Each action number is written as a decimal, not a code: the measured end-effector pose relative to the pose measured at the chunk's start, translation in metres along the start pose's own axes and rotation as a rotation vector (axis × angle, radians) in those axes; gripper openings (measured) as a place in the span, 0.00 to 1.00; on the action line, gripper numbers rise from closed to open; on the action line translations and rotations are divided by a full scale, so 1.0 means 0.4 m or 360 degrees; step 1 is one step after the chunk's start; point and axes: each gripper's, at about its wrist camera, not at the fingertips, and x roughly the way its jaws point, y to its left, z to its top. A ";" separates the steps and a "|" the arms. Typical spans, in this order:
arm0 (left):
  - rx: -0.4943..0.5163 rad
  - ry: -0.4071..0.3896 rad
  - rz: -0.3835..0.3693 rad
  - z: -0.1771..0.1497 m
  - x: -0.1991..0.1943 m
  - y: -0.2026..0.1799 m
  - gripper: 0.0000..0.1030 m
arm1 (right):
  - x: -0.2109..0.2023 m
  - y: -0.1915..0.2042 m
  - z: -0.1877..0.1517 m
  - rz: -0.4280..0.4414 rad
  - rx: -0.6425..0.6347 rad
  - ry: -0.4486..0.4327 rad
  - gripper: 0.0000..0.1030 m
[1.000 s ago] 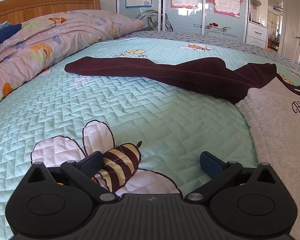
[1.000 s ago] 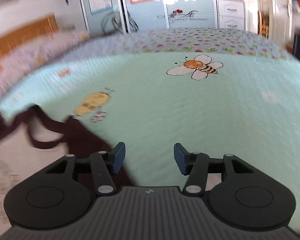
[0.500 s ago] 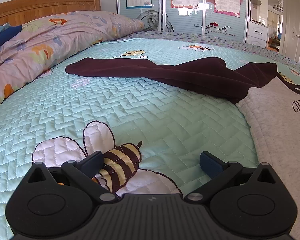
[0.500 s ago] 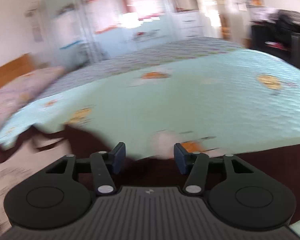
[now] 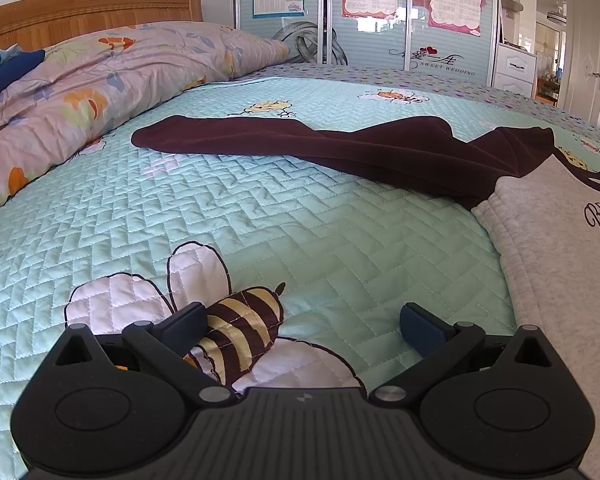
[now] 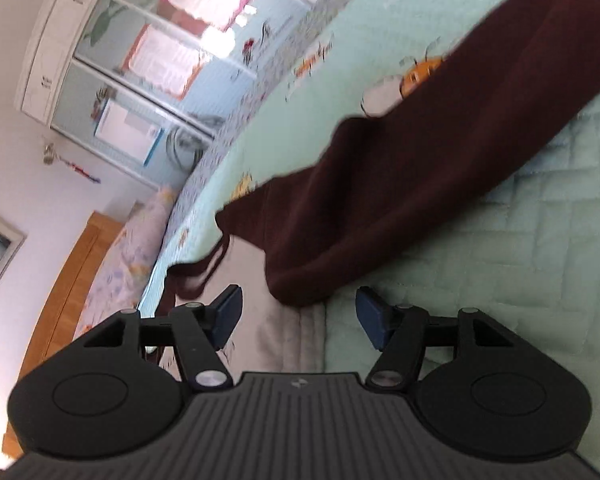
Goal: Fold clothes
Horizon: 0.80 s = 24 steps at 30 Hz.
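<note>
A grey sweatshirt body (image 5: 560, 260) with dark maroon sleeves lies flat on the mint quilted bedspread (image 5: 260, 208). In the left wrist view one maroon sleeve (image 5: 340, 148) stretches out to the left across the bed. My left gripper (image 5: 300, 324) is open just above a bee print, well short of the sleeve, with nothing between its fingers. The right wrist view is rolled sideways. In it the other maroon sleeve (image 6: 440, 160) runs off to the upper right. My right gripper (image 6: 300, 306) hangs open close over the grey cloth (image 6: 284, 332) where this sleeve starts, and its pads press on nothing.
A floral duvet (image 5: 100, 80) is heaped at the left against the wooden headboard (image 5: 80, 16). Behind the bed stands a sliding-door wardrobe (image 5: 380, 20) with posters. A white door (image 5: 588, 48) is at the far right.
The right gripper has rolled sideways and swung across the bed to the maroon sleeve and grey cloth. The left gripper and the garment in its view have not moved.
</note>
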 end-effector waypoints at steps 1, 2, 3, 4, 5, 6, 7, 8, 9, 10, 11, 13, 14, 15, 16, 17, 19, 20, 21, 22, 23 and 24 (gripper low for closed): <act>-0.0001 0.0000 0.0000 -0.001 -0.001 -0.001 1.00 | -0.011 0.023 -0.003 -0.0064 -0.0098 -0.0056 0.63; -0.0001 0.0000 -0.0001 -0.001 -0.001 0.000 1.00 | -0.020 0.052 -0.010 -0.0125 -0.0211 -0.0097 0.63; -0.0002 0.0000 -0.0001 -0.001 -0.001 0.000 1.00 | -0.024 0.090 -0.024 -0.0182 -0.0350 -0.0113 0.63; -0.0002 0.0000 -0.0002 -0.001 -0.001 0.000 1.00 | -0.027 0.121 -0.036 -0.0198 -0.0451 -0.0123 0.63; -0.0002 -0.0001 -0.0001 -0.001 -0.001 0.000 1.00 | -0.028 0.141 -0.046 -0.0144 -0.0486 -0.0124 0.63; -0.0003 -0.0001 -0.0002 -0.001 -0.001 0.001 1.00 | -0.030 0.161 -0.056 -0.0090 -0.0520 -0.0124 0.64; -0.0004 -0.0001 -0.0003 -0.001 -0.002 0.002 1.00 | -0.028 0.175 -0.062 -0.0021 -0.0533 -0.0119 0.66; -0.0005 0.0000 -0.0003 0.000 -0.002 0.000 1.00 | -0.015 0.178 -0.059 0.0062 -0.0501 -0.0105 0.72; -0.0006 -0.0001 -0.0003 0.000 -0.002 0.000 1.00 | 0.006 0.173 -0.053 0.0102 -0.0455 -0.0092 0.79; -0.0007 -0.0001 -0.0003 0.000 -0.003 0.000 1.00 | 0.030 0.157 -0.044 0.0079 -0.0407 -0.0074 0.81; -0.0008 -0.0002 -0.0004 0.000 -0.003 0.000 1.00 | 0.055 0.131 -0.033 0.0017 -0.0355 -0.0049 0.81; -0.0013 -0.0004 -0.0007 0.000 -0.004 0.001 1.00 | 0.096 0.084 -0.011 -0.0103 -0.0259 -0.0014 0.73; -0.0015 -0.0005 -0.0008 0.000 -0.004 0.002 1.00 | 0.089 0.069 -0.002 -0.0140 -0.0222 -0.0046 0.53; -0.0017 -0.0006 -0.0010 -0.001 -0.004 0.003 1.00 | 0.064 0.054 0.000 -0.0148 -0.0171 -0.0093 0.51; -0.0018 -0.0010 -0.0013 -0.001 -0.004 0.003 1.00 | 0.037 0.045 0.000 -0.0156 -0.0133 -0.0152 0.52; -0.0021 -0.0011 -0.0015 -0.001 -0.003 0.004 1.00 | 0.002 0.051 -0.009 -0.0167 -0.0140 -0.0234 0.61; -0.0022 -0.0014 -0.0017 -0.002 -0.006 0.004 0.99 | -0.069 0.075 -0.038 -0.0193 -0.0233 -0.0388 0.75; -0.0023 -0.0015 -0.0017 -0.002 -0.006 0.004 0.99 | -0.091 0.086 -0.055 -0.0197 -0.0275 -0.0420 0.77; -0.0024 -0.0016 -0.0017 -0.002 -0.007 0.004 0.99 | -0.109 0.094 -0.076 -0.0191 -0.0295 -0.0425 0.77; -0.0024 -0.0016 -0.0017 -0.002 -0.007 0.003 0.99 | -0.120 0.102 -0.099 -0.0170 -0.0302 -0.0416 0.77; -0.0024 -0.0016 -0.0017 -0.002 -0.007 0.003 0.99 | -0.125 0.114 -0.122 -0.0146 -0.0318 -0.0406 0.77; -0.0024 -0.0016 -0.0017 -0.001 -0.008 0.003 0.99 | -0.125 0.130 -0.143 -0.0131 -0.0348 -0.0397 0.77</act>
